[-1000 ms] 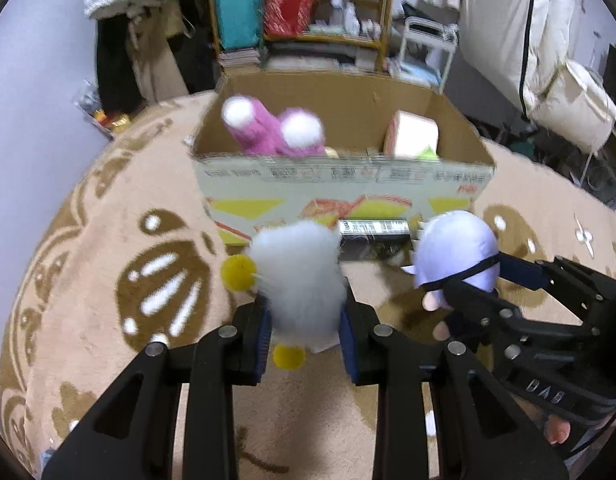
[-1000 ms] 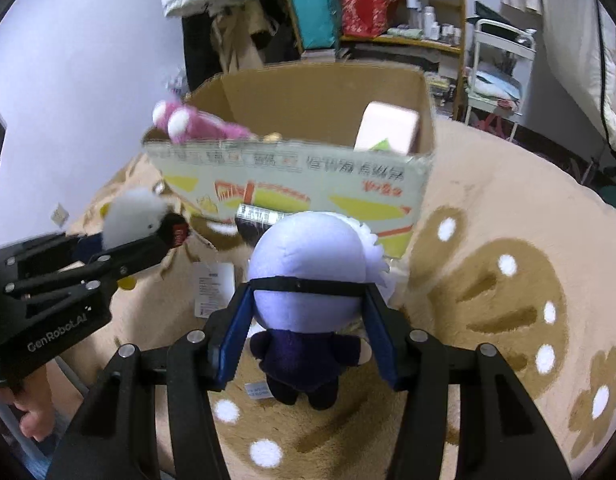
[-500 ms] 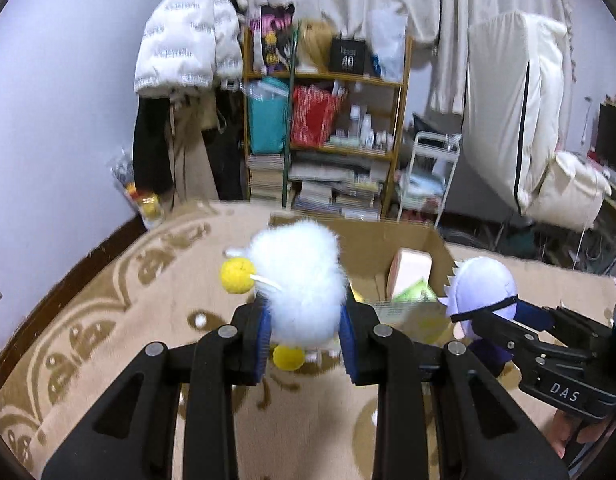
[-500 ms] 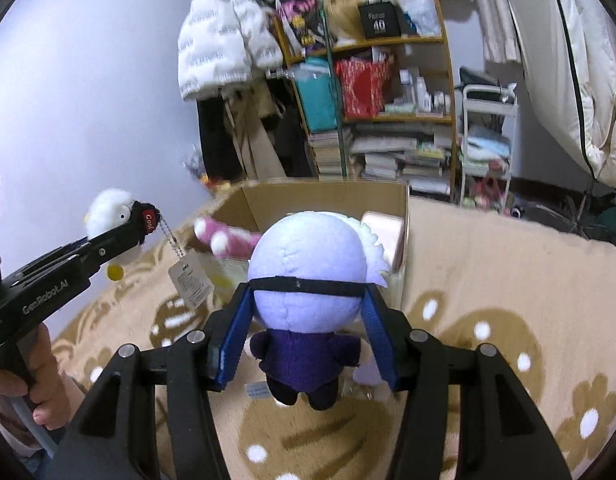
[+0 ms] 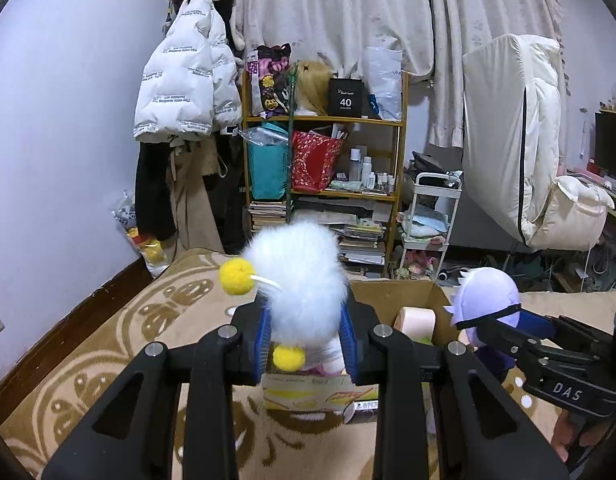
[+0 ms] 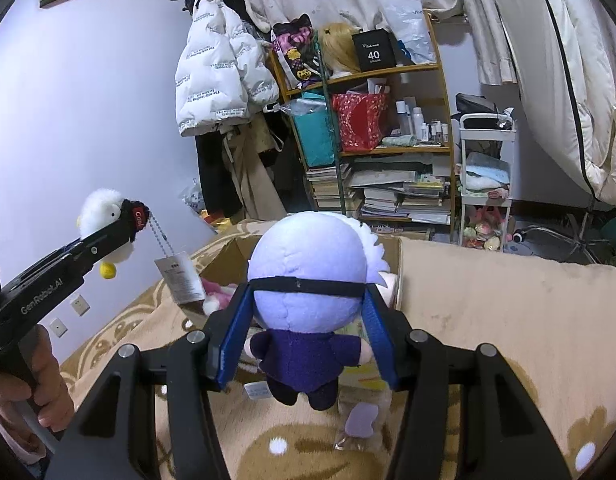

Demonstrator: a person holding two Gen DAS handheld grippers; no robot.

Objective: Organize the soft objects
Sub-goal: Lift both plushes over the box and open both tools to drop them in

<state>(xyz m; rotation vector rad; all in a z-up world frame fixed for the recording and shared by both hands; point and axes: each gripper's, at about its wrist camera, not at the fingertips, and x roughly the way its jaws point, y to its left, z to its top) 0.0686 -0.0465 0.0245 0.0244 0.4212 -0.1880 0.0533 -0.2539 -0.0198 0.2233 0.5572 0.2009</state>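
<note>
Carry step: left gripper (image 5: 306, 342) clamps the fluffy white toy (image 5: 298, 280), right gripper (image 6: 304, 334) pinches the purple-headed doll (image 6: 308, 280), both aloft near the cardboard box (image 5: 392, 300), lowering in comes next, I'd say

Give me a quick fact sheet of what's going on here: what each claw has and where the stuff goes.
left claw: shut on fluffy white toy with yellow pom-poms
right claw: shut on purple-headed doll, gripped at the head
height: both toys held up off the rug
box: open cardboard box just ahead, a pink plush inside
hanging: paper tag on a bead chain from the white toy
</note>
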